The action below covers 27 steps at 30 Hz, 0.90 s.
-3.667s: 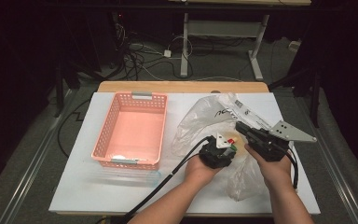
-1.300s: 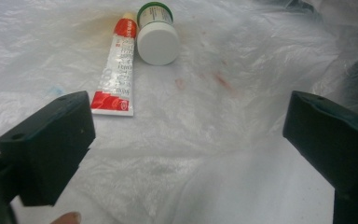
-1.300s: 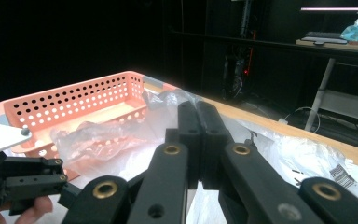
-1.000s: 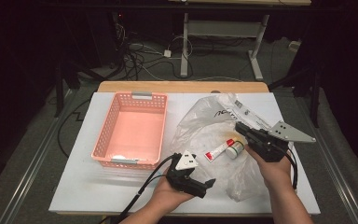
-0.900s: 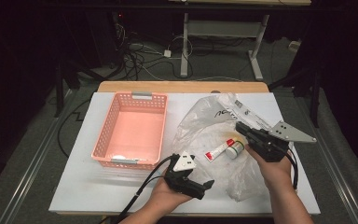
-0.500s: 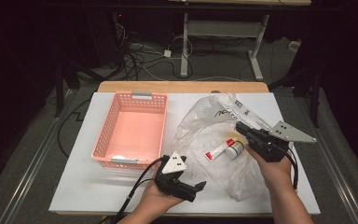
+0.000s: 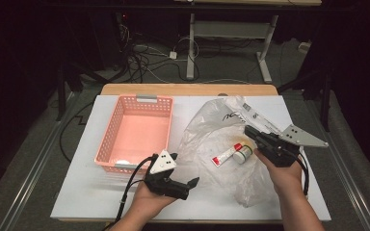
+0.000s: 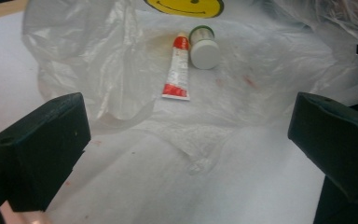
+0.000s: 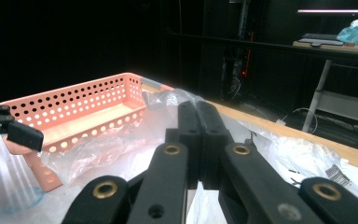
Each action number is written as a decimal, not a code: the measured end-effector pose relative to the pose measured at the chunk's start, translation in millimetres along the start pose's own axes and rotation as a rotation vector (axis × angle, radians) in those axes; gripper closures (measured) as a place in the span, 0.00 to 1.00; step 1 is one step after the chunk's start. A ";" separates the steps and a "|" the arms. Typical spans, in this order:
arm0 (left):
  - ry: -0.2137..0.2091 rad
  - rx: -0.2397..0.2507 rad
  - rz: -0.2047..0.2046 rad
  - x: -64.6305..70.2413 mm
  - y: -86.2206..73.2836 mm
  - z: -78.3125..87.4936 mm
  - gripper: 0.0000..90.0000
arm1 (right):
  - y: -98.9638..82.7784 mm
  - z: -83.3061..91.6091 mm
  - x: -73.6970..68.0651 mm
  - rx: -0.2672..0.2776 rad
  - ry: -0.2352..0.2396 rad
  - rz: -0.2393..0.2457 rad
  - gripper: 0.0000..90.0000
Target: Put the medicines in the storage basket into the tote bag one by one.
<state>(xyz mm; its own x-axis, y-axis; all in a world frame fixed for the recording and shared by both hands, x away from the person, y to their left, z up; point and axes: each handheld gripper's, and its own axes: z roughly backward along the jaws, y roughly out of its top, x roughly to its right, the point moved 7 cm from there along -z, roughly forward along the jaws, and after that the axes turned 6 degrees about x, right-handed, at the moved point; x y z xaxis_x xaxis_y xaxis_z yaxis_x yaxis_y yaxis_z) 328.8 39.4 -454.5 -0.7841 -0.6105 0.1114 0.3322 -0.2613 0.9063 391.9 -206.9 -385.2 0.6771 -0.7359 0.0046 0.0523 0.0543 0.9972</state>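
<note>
On the clear plastic bag (image 7: pixel 221 149), right of the pink basket (image 7: pixel 137 132), lie a red-and-white tube (image 7: pixel 225 155) and a small white-capped jar (image 7: pixel 243 154), touching each other. Left tongs (image 7: pixel 185 185) hover near the tabletop (image 7: pixel 86 192) by the basket's front corner, jaws wide and empty, facing both items. Right tongs (image 7: pixel 250 133) rest on the bag, jaws pressed together; whether they pinch plastic is unclear.

The white table (image 7: pixel 77 192) is brightly lit from above; surroundings are left dark, and the close jaws are blurred.
</note>
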 end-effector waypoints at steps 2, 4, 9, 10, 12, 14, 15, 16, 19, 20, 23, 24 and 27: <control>0.018 0.003 0.003 -5.5 0.9 3.3 0.00 | 0.1 0.2 0.3 0.001 0.000 0.000 1.00; 0.032 0.004 0.013 -11.7 1.6 6.6 0.00 | 0.1 0.3 0.6 0.000 -0.002 0.000 1.00; 0.084 0.003 0.032 -30.3 0.4 15.1 0.00 | 0.1 -0.2 0.7 0.002 -0.001 0.003 1.00; 0.095 0.004 0.035 -34.3 0.1 16.9 0.00 | 0.0 -0.2 0.6 0.001 -0.001 0.001 1.00; 0.106 0.007 0.049 -41.2 -0.5 20.1 0.00 | -0.1 -0.2 0.8 0.001 -0.002 0.001 1.00; 0.122 0.005 0.056 -47.5 -1.0 22.9 0.00 | -0.5 -0.2 0.4 -0.002 -0.001 -0.003 1.00; 0.134 0.003 0.056 -50.7 -1.4 24.5 0.00 | -0.6 -0.2 0.3 -0.002 -0.001 -0.004 1.00; 0.144 0.004 0.060 -53.7 -1.7 26.1 0.00 | -0.7 -0.2 0.4 -0.003 -0.001 -0.004 1.00; 0.169 0.000 0.070 -62.9 -2.9 31.3 0.00 | -0.7 -0.2 0.3 -0.003 -0.001 -0.005 1.00; 0.178 -0.001 0.073 -66.0 -3.4 33.0 0.00 | -0.7 -0.2 0.4 -0.002 0.000 -0.004 1.00; 0.218 -0.012 0.071 -76.6 -6.1 39.3 0.00 | -0.7 -0.2 0.7 -0.002 0.000 -0.003 1.00; 0.226 -0.016 0.078 -80.1 -7.3 41.7 0.00 | -0.7 -0.2 0.7 -0.002 0.000 -0.003 1.00; 0.252 -0.017 0.097 -90.7 -9.8 48.6 0.00 | -0.7 -0.1 1.2 -0.001 -0.001 -0.003 1.00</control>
<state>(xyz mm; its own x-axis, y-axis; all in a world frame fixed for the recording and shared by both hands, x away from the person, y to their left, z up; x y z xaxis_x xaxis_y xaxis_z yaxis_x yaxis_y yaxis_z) 371.2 133.7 -453.7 -0.5937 -0.7996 0.0909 0.4101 -0.2035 0.8890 392.8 -207.7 -385.9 0.6764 -0.7366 0.0017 0.0551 0.0528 0.9971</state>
